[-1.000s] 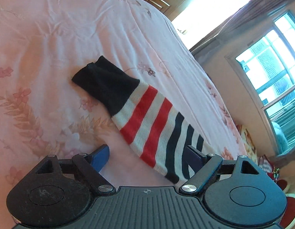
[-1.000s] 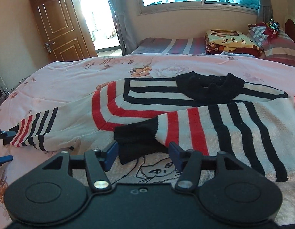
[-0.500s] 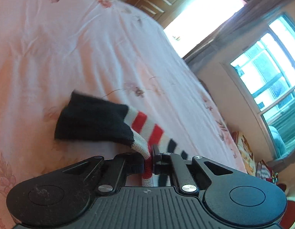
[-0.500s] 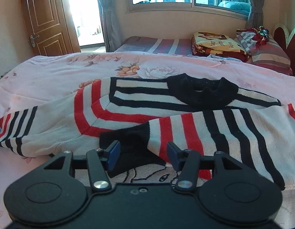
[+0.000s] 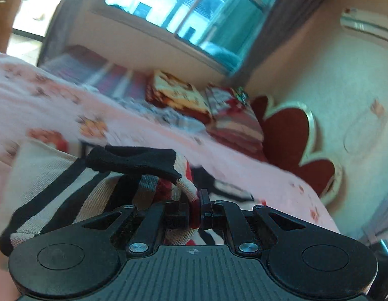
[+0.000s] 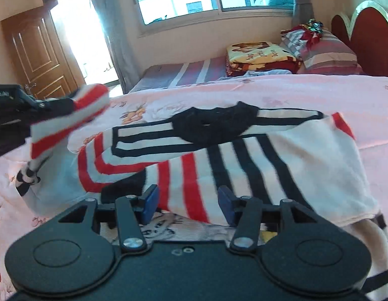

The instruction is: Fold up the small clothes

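A small white sweater (image 6: 244, 155) with red and black stripes and a black collar lies on the pink floral bedsheet (image 6: 319, 92). Its right sleeve is folded across the body, black cuff (image 6: 126, 190) just ahead of my right gripper (image 6: 187, 204), which is open and empty above it. My left gripper (image 5: 194, 208) is shut on the left sleeve (image 5: 148, 188) near its black cuff (image 5: 133, 159) and holds it lifted off the bed. In the right wrist view the lifted sleeve (image 6: 68, 120) hangs at the left, with the left gripper's body at the frame edge.
Folded blankets (image 6: 261, 55) and striped pillows (image 6: 327, 52) lie at the far right by the red headboard (image 6: 369, 32). A second striped mattress (image 6: 183, 72) sits under the window. A wooden door (image 6: 35, 52) stands at the far left.
My left gripper closed on the left sleeve, lifted it off the bed and swung it toward the sweater's body. My right gripper moved slightly closer over the folded right sleeve, still open.
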